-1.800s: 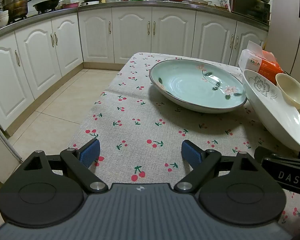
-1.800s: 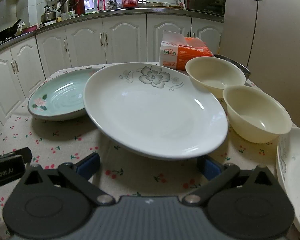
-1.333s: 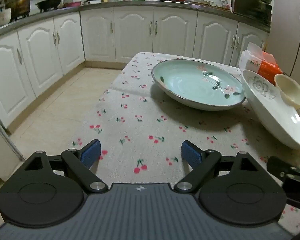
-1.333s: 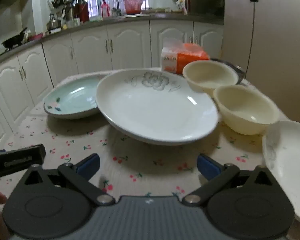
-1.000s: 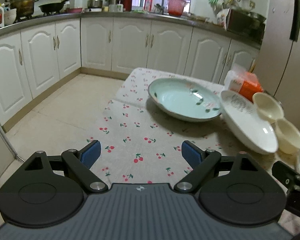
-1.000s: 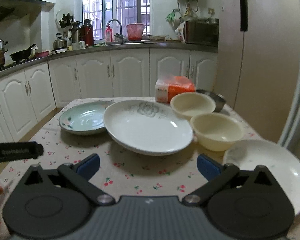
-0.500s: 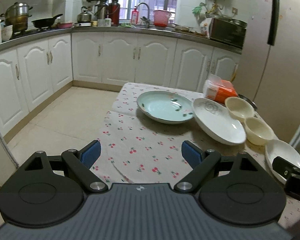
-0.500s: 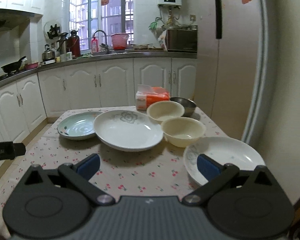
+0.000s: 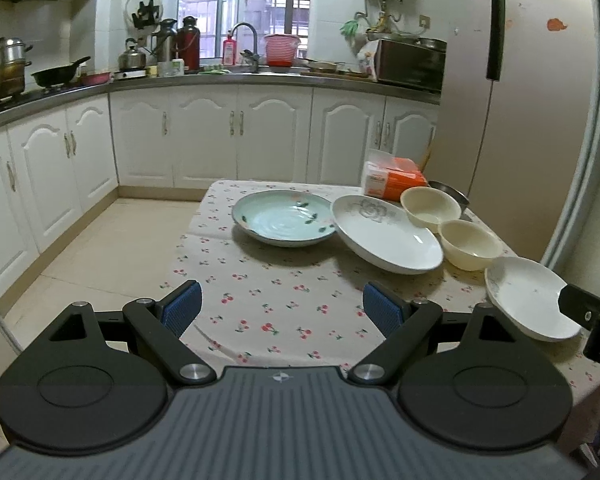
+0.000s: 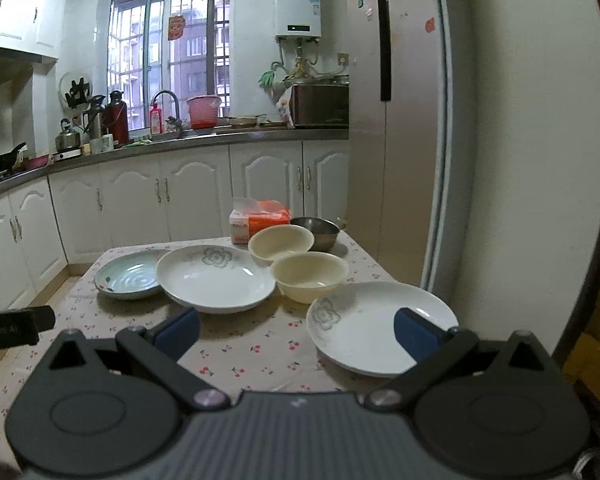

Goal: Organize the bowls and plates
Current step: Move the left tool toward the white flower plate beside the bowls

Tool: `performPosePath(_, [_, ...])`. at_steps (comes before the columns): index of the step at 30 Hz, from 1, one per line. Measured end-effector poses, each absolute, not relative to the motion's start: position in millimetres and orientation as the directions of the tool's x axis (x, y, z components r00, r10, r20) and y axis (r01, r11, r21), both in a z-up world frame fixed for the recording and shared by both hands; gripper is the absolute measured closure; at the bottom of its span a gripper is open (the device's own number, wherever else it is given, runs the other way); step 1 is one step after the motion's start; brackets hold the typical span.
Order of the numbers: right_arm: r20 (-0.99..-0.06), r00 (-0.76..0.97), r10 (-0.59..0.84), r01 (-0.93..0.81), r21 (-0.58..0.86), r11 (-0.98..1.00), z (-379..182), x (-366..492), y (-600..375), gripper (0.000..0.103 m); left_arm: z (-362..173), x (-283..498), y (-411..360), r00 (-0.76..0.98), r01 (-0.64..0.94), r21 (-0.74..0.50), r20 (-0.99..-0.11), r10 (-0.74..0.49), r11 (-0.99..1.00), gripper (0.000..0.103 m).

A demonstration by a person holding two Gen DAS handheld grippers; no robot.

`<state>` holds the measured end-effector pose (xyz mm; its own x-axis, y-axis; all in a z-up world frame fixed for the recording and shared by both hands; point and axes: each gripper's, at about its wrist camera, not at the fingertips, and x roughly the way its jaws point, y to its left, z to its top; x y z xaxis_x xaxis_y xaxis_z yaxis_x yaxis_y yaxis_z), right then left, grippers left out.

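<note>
both grippers, left gripper (image 9: 281, 307) and right gripper (image 10: 297, 330), had fingers wide apart, holding nothing; the steel bowl (image 10: 318, 231) was half hidden behind a cream bowl (image 10: 281, 242).

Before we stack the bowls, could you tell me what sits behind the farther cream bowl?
Behind the farther cream bowl sits a metal bowl, with the tissue box to its left. The cream bowl hides the metal bowl's near side.

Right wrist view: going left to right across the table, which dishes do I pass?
Green plate → large white flower plate → far cream bowl → near cream bowl → white plate at the near right edge. The steel bowl and tissue box sit behind the bowls, so they are left out.
</note>
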<state>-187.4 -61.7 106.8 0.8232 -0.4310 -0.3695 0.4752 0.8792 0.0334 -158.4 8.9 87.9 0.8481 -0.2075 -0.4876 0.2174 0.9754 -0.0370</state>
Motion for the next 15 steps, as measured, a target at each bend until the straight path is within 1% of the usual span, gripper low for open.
performPosePath(4, [-0.369,0.813,-0.451,0.494,0.028,0.869,106.5,-192.0,-62.4,0.001,87.8,-162.1,10.1,0.846,0.237,-0.047,-0.482,-0.229,0.971,0.000])
performPosePath(11, [-0.330,0.818,-0.472,0.502,0.008,0.865,106.9,-197.9,-58.8,0.001,86.5,-164.4,9.2,0.847,0.246,-0.057,-0.473,-0.243,0.968,0.000])
performPosePath(15, [-0.336,0.815,-0.473,0.504,0.007,0.863,106.0,-195.6,-59.3,0.001,84.5,-163.6,9.3,0.842,0.250,-0.067,-0.477,-0.251,0.966,0.000])
